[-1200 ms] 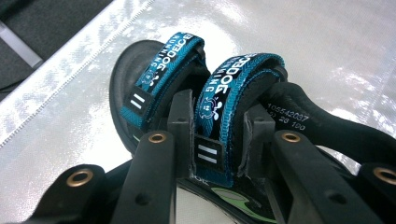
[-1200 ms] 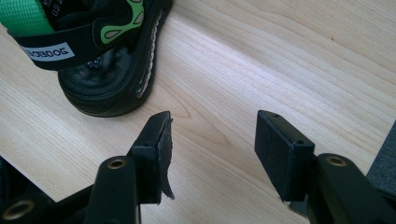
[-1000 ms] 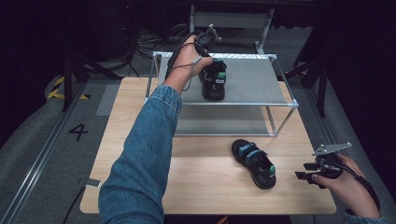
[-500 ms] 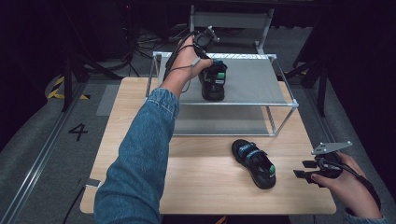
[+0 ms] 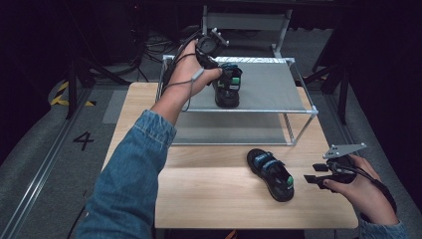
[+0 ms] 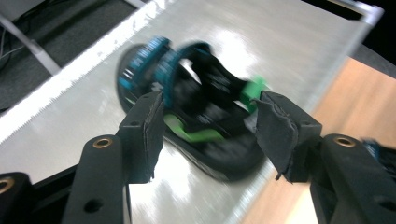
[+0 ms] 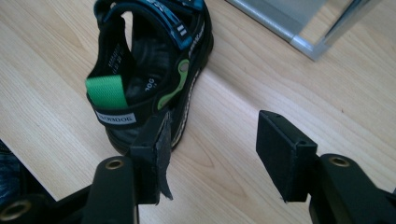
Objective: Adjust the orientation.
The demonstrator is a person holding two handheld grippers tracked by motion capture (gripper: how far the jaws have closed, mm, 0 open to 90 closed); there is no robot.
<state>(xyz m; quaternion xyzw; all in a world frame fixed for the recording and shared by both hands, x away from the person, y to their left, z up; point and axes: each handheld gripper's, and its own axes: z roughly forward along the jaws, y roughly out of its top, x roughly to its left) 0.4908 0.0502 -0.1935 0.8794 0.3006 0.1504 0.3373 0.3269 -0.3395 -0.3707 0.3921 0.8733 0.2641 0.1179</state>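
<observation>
A black strapped sandal with blue straps and green accents (image 5: pixel 228 85) is sitting on the grey top shelf of a metal-framed rack (image 5: pixel 271 84) that is standing at the far side of the light wooden tabletop (image 5: pixel 219 199). The left gripper (image 5: pixel 217 69) is hovering at the near-left side of this sandal, held by the person's left hand (image 5: pixel 186 74) at the end of a blue denim sleeve (image 5: pixel 132 174). In the left gripper view, its fingers (image 6: pixel 144 128) are standing apart on either side of the sandal (image 6: pixel 196 116), having just been opening; the pads are not pressing on it, and the shoe is lying on the shelf surface (image 6: pixel 70 126) between and beyond them.

A second matching black sandal with blue straps and a green heel tab (image 5: pixel 271 172) is lying on the tabletop in front of the rack, towards the right. The right gripper (image 5: pixel 318 174) is waiting just beside its heel end, held in the person's right hand (image 5: pixel 361 186). In the right gripper view, its fingers (image 7: pixel 280 149) are standing wide apart with bare wood between them, while the sandal (image 7: pixel 149 70) is lying ahead and to the left, close by the left finger.
</observation>
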